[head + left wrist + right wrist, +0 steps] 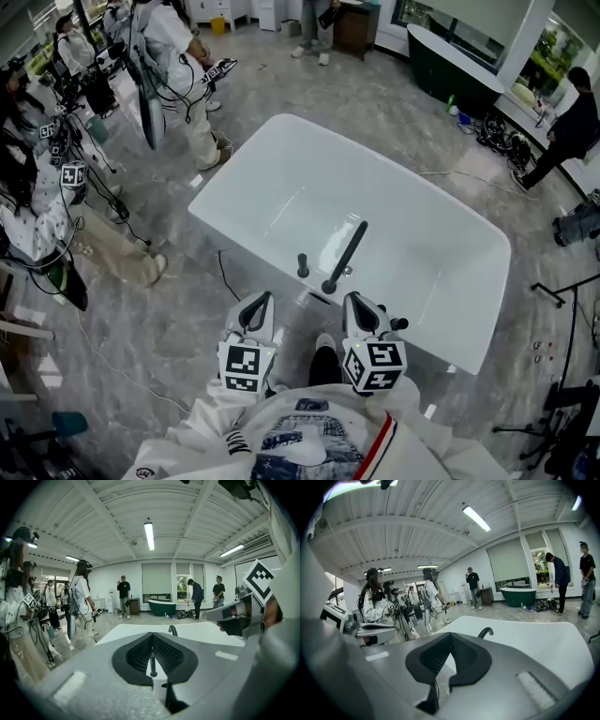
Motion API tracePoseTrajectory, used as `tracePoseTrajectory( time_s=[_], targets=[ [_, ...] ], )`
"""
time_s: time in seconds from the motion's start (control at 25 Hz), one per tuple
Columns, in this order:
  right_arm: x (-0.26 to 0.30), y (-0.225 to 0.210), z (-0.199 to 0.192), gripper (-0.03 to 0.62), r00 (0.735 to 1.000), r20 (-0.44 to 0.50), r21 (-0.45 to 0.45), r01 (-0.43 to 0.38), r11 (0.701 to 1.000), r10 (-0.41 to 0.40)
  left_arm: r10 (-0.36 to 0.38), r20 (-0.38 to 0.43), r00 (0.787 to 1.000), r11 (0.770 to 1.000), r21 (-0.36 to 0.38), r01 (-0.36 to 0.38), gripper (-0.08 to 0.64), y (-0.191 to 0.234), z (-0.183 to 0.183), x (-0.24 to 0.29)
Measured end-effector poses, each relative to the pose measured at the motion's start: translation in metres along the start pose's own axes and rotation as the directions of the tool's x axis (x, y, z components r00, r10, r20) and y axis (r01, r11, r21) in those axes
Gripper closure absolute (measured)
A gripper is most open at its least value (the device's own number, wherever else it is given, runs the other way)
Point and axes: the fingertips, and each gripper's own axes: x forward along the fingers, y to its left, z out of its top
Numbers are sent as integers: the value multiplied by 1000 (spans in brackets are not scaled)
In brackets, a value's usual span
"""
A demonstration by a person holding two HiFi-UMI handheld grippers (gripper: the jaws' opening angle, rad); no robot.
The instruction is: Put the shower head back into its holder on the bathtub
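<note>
Two empty clenched tools, left tool, right tool, white bathtub, grey marble floor.

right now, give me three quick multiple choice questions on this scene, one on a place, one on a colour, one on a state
1. Where is the dark green bathtub?
A) touching the near tub
B) at the far side of the room
C) between the two grippers

2. What colour is the bathtub just in front of both grippers?
A) white
B) black
C) blue

3. How do the jaws of the left gripper and the right gripper stand?
A) both wide apart
B) left closed on a shower head
C) both together, nothing between them

Answers:
1. B, it stands far across the floor, beyond the near tub.
2. A, its rim and basin show white in all three views.
3. C, in each gripper view the pads meet and hold nothing.
</note>
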Motion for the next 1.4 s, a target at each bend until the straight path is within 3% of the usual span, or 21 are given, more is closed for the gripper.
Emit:
tracePoseTrajectory(
  time_s=[0.64,1.04,1.4],
  targets=[
    [-92,65,-52,588,990,70,35,117,993,-119,-102,11,995,994,36,101,558,-13,-41,-109],
    [-131,86,-44,588,992,88,-33,90,995,-87,-149,11,989,989,24,149,558,-44,-37,-136],
    [-139,83,-57,589,997,62,-36,40,999,-37,-111,-21,994,994,17,111,558,-59,-43,-144]
  ],
)
